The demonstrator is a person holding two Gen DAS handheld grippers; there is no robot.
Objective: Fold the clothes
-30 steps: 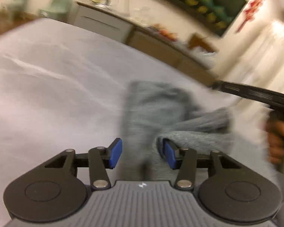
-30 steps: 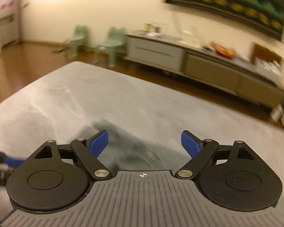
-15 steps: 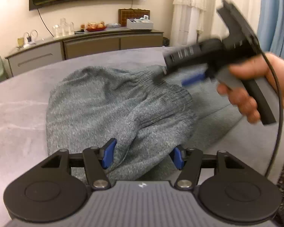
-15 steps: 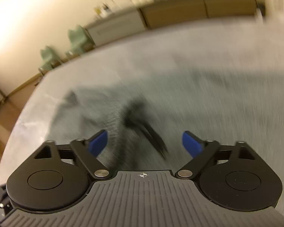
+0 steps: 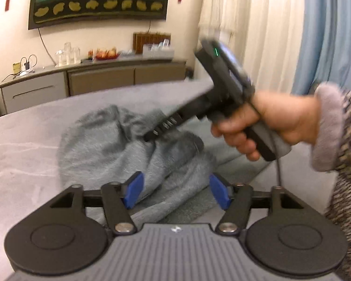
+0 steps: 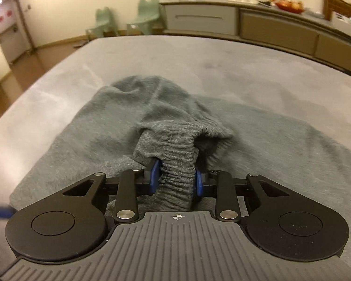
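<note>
Ribbed cuff fabric of the grey knit sweater (image 6: pixel 177 171) sits pinched between the blue pads of the right tool (image 6: pixel 175 179), a grip only the right wrist view reveals. From the left wrist view, the left tool (image 5: pixel 176 193) hangs spread wide, gripping nothing, over the sweater (image 5: pixel 110 140) crumpled on the grey table (image 5: pixel 23 154), while the right hand (image 5: pixel 269 126) clutches its handle.

No readable text, labels, brands or numbers anywhere, wall hanging (image 5: pixel 98 0) shows patterns only
</note>
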